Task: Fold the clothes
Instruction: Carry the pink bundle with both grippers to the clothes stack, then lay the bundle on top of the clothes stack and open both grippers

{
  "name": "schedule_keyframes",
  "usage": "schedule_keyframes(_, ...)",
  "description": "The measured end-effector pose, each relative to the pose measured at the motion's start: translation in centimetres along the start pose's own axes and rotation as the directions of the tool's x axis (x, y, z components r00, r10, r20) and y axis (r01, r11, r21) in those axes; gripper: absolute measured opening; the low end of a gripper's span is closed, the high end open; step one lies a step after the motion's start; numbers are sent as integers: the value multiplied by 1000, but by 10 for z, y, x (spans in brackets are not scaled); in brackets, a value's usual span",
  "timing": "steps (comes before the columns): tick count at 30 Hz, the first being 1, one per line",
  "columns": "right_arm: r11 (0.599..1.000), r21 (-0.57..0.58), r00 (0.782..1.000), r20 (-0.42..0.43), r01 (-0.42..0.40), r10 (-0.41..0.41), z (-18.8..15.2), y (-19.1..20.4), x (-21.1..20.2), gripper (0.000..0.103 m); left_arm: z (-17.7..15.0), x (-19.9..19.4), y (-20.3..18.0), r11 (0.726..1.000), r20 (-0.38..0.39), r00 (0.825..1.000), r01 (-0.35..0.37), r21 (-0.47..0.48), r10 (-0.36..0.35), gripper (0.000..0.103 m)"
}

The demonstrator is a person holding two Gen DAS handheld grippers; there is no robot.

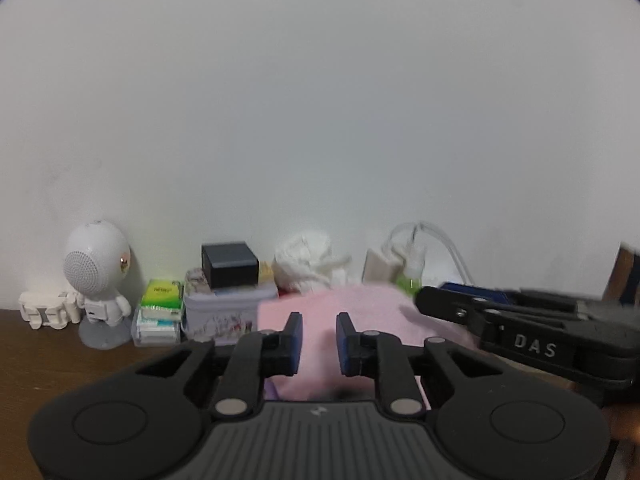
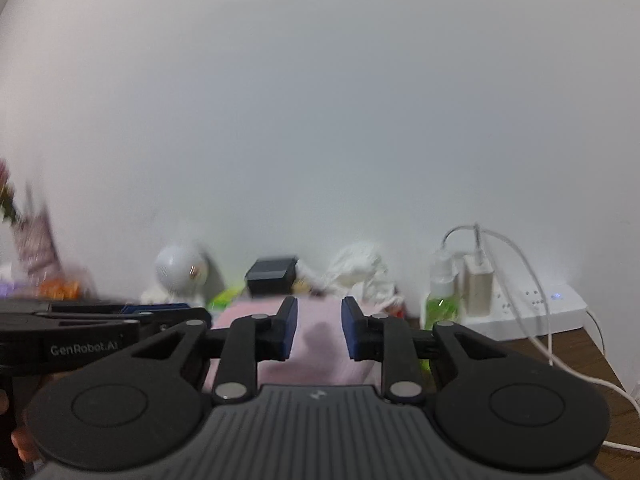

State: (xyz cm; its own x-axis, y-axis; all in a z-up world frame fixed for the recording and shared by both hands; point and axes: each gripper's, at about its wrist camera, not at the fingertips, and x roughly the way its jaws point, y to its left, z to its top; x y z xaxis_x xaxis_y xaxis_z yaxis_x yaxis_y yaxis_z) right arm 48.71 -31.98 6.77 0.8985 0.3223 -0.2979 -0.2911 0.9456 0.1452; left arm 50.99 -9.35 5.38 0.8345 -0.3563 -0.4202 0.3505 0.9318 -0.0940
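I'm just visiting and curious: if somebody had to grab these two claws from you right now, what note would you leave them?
Left claw: open, holding nothing, the pink cloth just ahead of it.
Right claw: open, also empty, close beside the left one over the same cloth.
The cloth lies on the brown table, in front of the clutter along the wall.
Done: cannot tell how many folds; the cloth looks like a compact block.
Left: check its shape, then fold more or finish.
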Motion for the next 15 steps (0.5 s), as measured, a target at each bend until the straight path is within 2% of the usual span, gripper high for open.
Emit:
schedule_keyframes(4, 1000, 2, 999, -40, 0, 0, -16, 2, 10, 25, -16, 12, -2, 1000, -38, 999, -19, 8, 20, 14)
schedule_keyframes(9, 999, -33, 999, -31, 5, -6, -26, 5, 11, 25, -23, 11, 5, 999, -17, 1000, -10, -37, 10, 14)
schedule_keyframes(11, 1000, -15, 1000, -10, -4, 4, -23, 4, 4, 29, -20, 4, 8, 998, 9, 1000, -10, -55, 11, 22)
schedule_keyframes(13, 1000, -5, 1000, 22, -4, 5, -18, 2, -4, 37, -14, -4, 9, 998, 45, 999, -21, -61, 24, 37)
schedule_keyframes(15, 1000, 3, 999, 49, 4, -4, -9, 1, -9, 39, -2, -2, 9, 997, 58, 998, -36, -65, 40, 39)
